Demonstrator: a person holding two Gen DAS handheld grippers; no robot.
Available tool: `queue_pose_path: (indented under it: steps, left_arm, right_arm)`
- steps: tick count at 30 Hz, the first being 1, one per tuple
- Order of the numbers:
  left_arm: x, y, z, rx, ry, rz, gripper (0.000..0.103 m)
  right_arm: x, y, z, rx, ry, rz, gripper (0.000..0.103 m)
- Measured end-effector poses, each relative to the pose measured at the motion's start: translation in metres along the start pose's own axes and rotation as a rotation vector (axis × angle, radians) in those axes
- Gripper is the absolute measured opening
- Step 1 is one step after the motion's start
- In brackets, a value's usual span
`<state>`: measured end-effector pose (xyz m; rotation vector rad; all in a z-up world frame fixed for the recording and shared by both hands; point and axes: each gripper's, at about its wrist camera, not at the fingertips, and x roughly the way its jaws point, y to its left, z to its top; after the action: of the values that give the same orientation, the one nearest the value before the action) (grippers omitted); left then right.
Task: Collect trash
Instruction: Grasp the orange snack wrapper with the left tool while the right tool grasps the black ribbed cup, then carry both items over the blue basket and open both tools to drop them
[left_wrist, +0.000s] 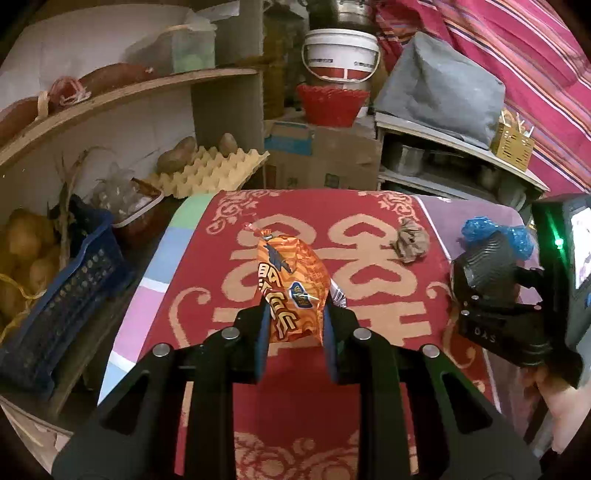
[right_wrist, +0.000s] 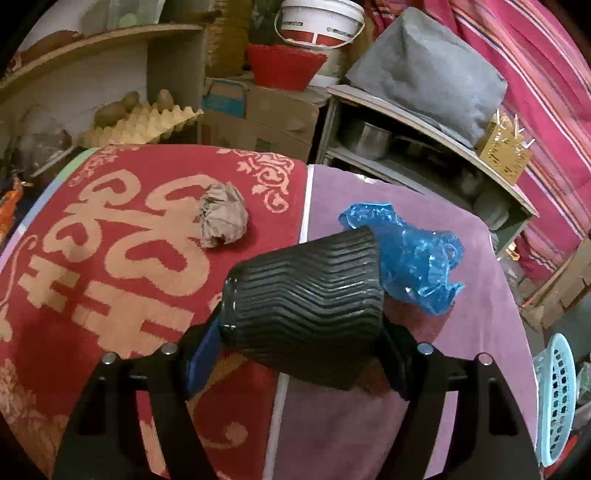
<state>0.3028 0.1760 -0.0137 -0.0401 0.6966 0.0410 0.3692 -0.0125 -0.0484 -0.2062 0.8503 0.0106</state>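
My left gripper (left_wrist: 294, 314) is shut on an orange snack wrapper (left_wrist: 290, 288) and holds it above the red patterned cloth (left_wrist: 221, 258). My right gripper (right_wrist: 295, 343) is shut on a black ribbed cup (right_wrist: 306, 306), held tilted over the table; the cup also shows in the left wrist view (left_wrist: 487, 273). A crumpled brown paper ball (right_wrist: 223, 216) lies on the red cloth, also seen in the left wrist view (left_wrist: 410, 240). A crumpled blue plastic bag (right_wrist: 417, 254) lies on the purple cloth (right_wrist: 461, 350) just beyond the cup.
A blue crate (left_wrist: 62, 306) with potatoes and an egg tray (left_wrist: 210, 170) sit at the left. Cardboard boxes (left_wrist: 325, 155), a red basket (left_wrist: 330, 103) and a white bucket (left_wrist: 341, 55) stand behind the table. A shelf (right_wrist: 424, 147) with pots is at the right, a light blue basket (right_wrist: 557, 398) below.
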Motion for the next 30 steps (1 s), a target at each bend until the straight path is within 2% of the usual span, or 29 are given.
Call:
queue_pose_path:
  steps: [4, 7, 13, 19, 22, 27, 30]
  left_arm:
    - [-0.009, -0.009, 0.003, 0.012, -0.024, 0.001, 0.023]
    - [-0.018, -0.021, 0.004, 0.028, -0.042, 0.001, 0.022]
    - [-0.044, -0.07, 0.003, 0.083, -0.098, -0.016, 0.022]
    - [-0.063, -0.135, 0.004, 0.107, -0.126, -0.096, 0.022]
    - [-0.066, -0.177, -0.001, 0.15, -0.13, -0.122, 0.022]
    - [-0.065, -0.251, -0.008, 0.185, -0.122, -0.207, 0.022]
    - [-0.065, -0.288, -0.012, 0.212, -0.123, -0.246, 0.022]
  right_arm:
    - [-0.031, -0.014, -0.01, 0.001, -0.034, 0.094, 0.073]
    - [-0.055, -0.032, -0.023, -0.007, -0.055, 0.134, 0.073]
    - [-0.09, -0.092, -0.044, 0.01, -0.093, 0.146, 0.073]
    - [-0.116, -0.174, -0.066, 0.049, -0.148, 0.091, 0.073]
    - [-0.119, -0.225, -0.078, 0.12, -0.158, 0.073, 0.073]
    - [-0.124, -0.307, -0.1, 0.228, -0.173, 0.027, 0.073]
    - [-0.127, -0.361, -0.115, 0.291, -0.175, -0.027, 0.073]
